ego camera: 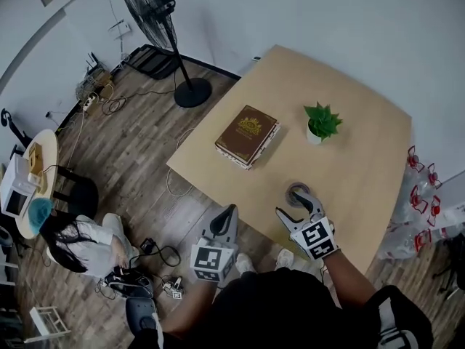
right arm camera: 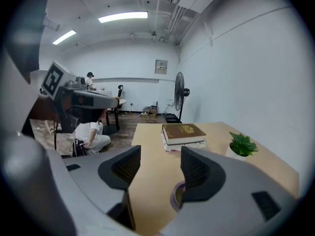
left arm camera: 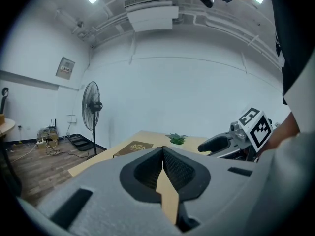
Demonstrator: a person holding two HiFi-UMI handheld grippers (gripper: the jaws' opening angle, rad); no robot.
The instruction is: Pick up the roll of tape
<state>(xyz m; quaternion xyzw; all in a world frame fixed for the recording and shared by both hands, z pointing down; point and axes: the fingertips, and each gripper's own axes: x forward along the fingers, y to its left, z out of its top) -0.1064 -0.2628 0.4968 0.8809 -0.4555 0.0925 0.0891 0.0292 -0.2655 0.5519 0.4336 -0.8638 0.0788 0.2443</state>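
The roll of tape is a small grey ring lying flat on the wooden table near its front edge. My right gripper is open just on the near side of the roll, one finger beside it. In the right gripper view the tape peeks out from under the right finger, with bare table between the jaws of the right gripper. My left gripper hangs shut beyond the table's front edge, left of the right one. In its own view the left gripper has its pads together and nothing between them.
A brown book lies on a second book at the table's left side, and a small potted plant stands right of it. On the floor to the left are a standing fan, cables and a crouching person. Plastic bags sit beside the table's right edge.
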